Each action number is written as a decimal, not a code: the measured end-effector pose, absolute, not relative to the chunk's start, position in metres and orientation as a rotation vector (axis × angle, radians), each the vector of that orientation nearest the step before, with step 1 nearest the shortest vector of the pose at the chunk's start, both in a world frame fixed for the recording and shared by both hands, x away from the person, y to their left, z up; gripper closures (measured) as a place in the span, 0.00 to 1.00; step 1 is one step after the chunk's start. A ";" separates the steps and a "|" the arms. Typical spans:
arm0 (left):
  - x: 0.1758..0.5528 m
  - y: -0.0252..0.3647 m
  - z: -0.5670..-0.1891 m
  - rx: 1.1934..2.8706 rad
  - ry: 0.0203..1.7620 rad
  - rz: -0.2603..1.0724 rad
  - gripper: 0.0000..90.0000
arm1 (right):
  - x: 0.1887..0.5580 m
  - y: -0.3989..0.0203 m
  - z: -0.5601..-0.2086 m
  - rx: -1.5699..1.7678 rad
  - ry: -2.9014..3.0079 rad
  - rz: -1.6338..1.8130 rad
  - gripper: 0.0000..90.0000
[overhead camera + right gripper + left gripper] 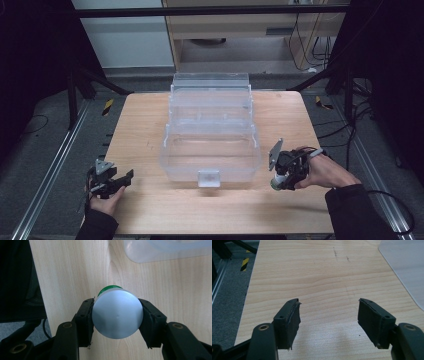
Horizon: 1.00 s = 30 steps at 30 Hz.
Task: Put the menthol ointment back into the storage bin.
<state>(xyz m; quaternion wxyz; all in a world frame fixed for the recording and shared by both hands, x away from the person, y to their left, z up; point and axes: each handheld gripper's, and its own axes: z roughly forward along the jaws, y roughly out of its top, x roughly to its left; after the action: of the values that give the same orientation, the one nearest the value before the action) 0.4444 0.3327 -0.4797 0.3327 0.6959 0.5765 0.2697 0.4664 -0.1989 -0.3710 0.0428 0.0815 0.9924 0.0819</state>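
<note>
A small white bottle with a green cap (117,313) is clamped crosswise between the pads of the right gripper (286,172), its flat base turned toward the gripper's camera; it is held clear of the wooden table (150,210), just right of the clear plastic storage box (210,150). The grip across the body is judged to keep the bottle steady for carrying, probably into the box. The left gripper (328,317) is held low at the near left, jaws wide apart and empty, nothing between them but bare tabletop
</note>
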 end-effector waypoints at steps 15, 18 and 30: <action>0.445 0.332 -0.480 1.816 1.509 0.694 0.37 | 0.481 -0.191 -0.328 0.264 3.020 0.258 0.56; 0.445 0.332 -0.481 1.819 1.513 0.694 0.37 | 0.485 -0.189 -0.324 0.264 3.022 0.257 0.56; 0.445 0.333 -0.481 1.819 1.515 0.696 0.37 | 0.500 -0.169 -0.305 0.229 3.013 0.260 0.56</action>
<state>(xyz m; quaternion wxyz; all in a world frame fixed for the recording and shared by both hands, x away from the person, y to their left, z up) 0.4450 0.3327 -0.4807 0.3308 0.6956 0.5795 0.2663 0.5003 -0.1693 -0.3049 0.0545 0.0755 0.9920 0.0857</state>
